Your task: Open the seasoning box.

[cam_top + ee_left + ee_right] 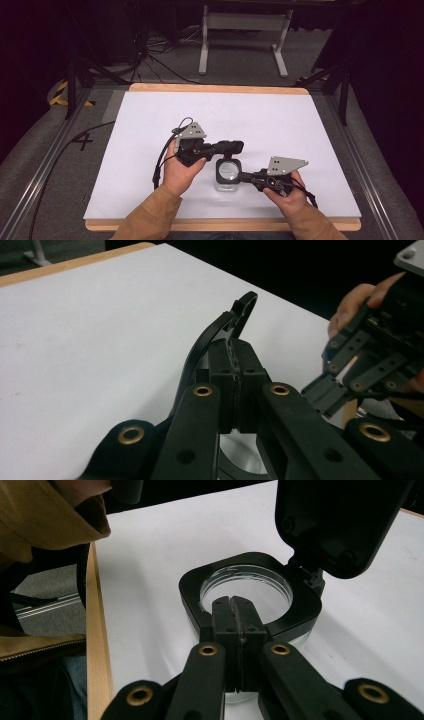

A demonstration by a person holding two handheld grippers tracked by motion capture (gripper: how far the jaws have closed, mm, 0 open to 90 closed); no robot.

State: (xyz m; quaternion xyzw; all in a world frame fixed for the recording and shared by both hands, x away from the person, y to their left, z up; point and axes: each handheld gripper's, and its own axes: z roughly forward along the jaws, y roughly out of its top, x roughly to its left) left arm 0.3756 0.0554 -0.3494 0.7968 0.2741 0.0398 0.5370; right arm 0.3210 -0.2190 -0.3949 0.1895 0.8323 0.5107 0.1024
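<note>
Just beyond the closed right claw (235, 605), the open-lidded jar (250, 587).

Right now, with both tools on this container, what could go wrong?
1. The right tool pinches just the thin black rim of the clear container; it might slip or tip.
2. The left tool holds the raised hinged lid; pulling further could strain the hinge.

Tan sleeves (150, 212) cover both forearms, and the left cuff (65, 510) is folded. Each gripper, left (235, 146) and right (245, 176), is black, with brass-ringed pivots (202, 390), a grey three-cornered plate (286, 165) bearing small screws, and a black cable (160, 160).
</note>
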